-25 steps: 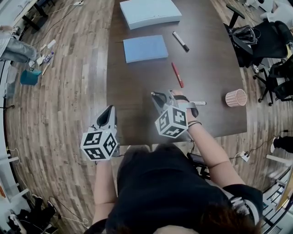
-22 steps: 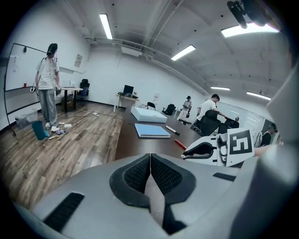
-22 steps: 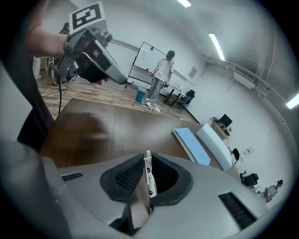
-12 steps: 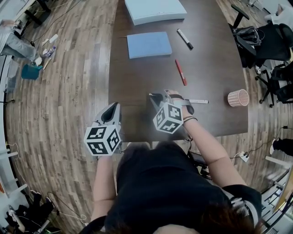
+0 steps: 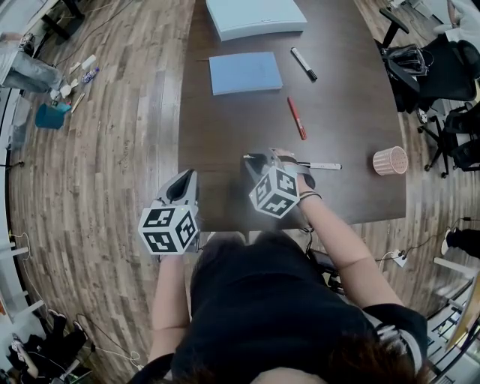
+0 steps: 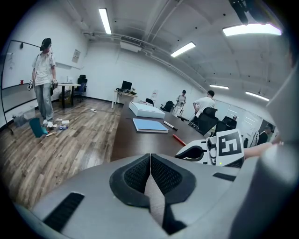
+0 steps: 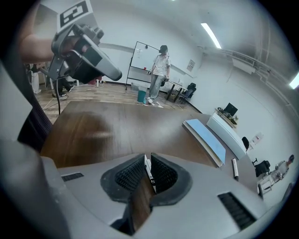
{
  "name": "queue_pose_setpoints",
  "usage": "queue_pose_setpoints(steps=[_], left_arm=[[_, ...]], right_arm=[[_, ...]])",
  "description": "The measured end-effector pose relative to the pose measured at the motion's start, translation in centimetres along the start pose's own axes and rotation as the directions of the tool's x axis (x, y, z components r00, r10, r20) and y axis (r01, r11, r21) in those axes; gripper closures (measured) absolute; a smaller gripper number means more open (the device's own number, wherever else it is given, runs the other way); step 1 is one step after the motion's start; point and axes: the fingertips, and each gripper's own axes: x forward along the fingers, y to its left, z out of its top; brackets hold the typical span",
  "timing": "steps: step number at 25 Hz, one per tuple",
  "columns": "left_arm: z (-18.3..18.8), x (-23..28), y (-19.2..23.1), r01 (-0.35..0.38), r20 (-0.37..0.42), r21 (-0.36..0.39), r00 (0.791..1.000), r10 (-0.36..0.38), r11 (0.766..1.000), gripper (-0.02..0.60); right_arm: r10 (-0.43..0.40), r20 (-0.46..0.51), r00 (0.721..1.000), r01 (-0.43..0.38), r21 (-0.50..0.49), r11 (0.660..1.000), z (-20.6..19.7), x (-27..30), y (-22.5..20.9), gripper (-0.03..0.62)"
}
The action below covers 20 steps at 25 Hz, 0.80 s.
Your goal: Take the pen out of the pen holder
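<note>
A white pen (image 5: 324,166) runs across the jaws of my right gripper (image 5: 259,159), low over the near part of the dark table (image 5: 225,127). In the right gripper view the pen (image 7: 149,175) sits between the pads of my right gripper (image 7: 145,161), which is shut on it; these jaws have just been closing. The pink woven pen holder (image 5: 388,160) stands upright to the right, well apart from the pen. My left gripper (image 5: 182,184) hovers at the table's near left edge, and in its own view it (image 6: 150,156) is shut on nothing.
A red pen (image 5: 297,118), a black-capped marker (image 5: 304,64), a blue notebook (image 5: 245,73) and a pale flat box (image 5: 255,16) lie further back on the table. Office chairs (image 5: 435,67) crowd the right side. A person (image 6: 44,81) stands on the wooden floor to the left.
My right gripper has dipped a little toward the table top with the pen across its jaws. The left gripper has barely shifted.
</note>
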Motion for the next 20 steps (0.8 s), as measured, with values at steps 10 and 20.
queue_pose_setpoints(steps=[10,20], left_arm=[[0.0,0.0,-0.4,0.005,0.006,0.008,1.000,-0.005,1.000,0.552],[0.4,0.8,-1.2,0.028,0.014,0.027,0.999,-0.029,0.999,0.552]], right_arm=[[-0.013,0.037,0.999,0.010,0.082,0.997,0.2,-2.0,-0.3,0.537],[-0.080,0.083,0.993,0.063,0.198,0.978,0.7,-5.3,-1.7,0.557]])
